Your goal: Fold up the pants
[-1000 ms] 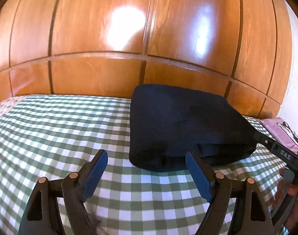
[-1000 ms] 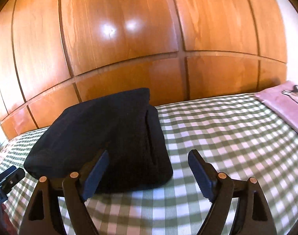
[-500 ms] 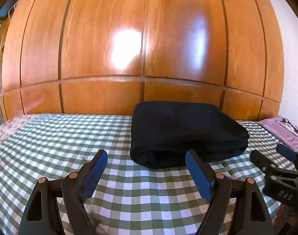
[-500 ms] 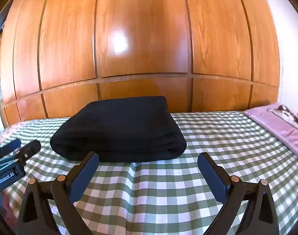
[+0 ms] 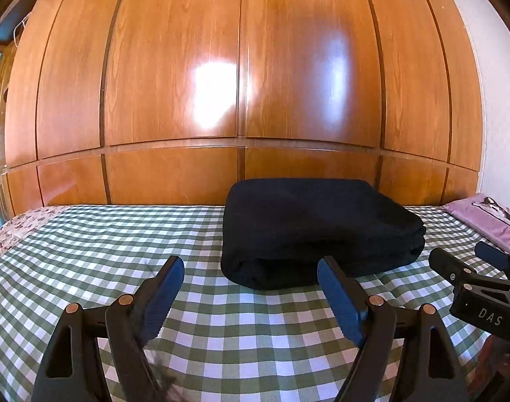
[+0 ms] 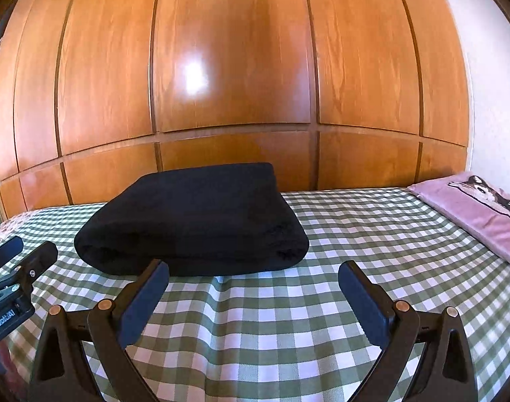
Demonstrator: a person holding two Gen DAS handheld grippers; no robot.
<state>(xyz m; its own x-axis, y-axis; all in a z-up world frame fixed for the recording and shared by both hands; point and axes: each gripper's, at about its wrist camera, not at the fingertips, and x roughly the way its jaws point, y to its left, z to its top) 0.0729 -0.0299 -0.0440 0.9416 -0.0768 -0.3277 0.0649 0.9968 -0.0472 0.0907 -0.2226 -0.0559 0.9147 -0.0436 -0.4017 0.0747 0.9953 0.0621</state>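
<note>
Lying folded into a thick dark bundle, the pants (image 5: 321, 231) (image 6: 194, 221) rest on the bed (image 5: 97, 251) (image 6: 372, 234) with its green-checked cover, close to the wooden wall (image 5: 241, 67) (image 6: 234, 50). Left gripper (image 5: 250, 296) hangs just in front of the bundle, fingers (image 5: 164, 294) spread wide and empty; it also shows at the right wrist view's left edge (image 6: 7, 268). Right gripper (image 6: 253, 296) (image 5: 469, 264) hangs beside it, fingers (image 6: 365, 301) likewise apart, gripping nothing. A purple pillow (image 6: 476, 214) (image 5: 489, 217) lies at the bed's right end
</note>
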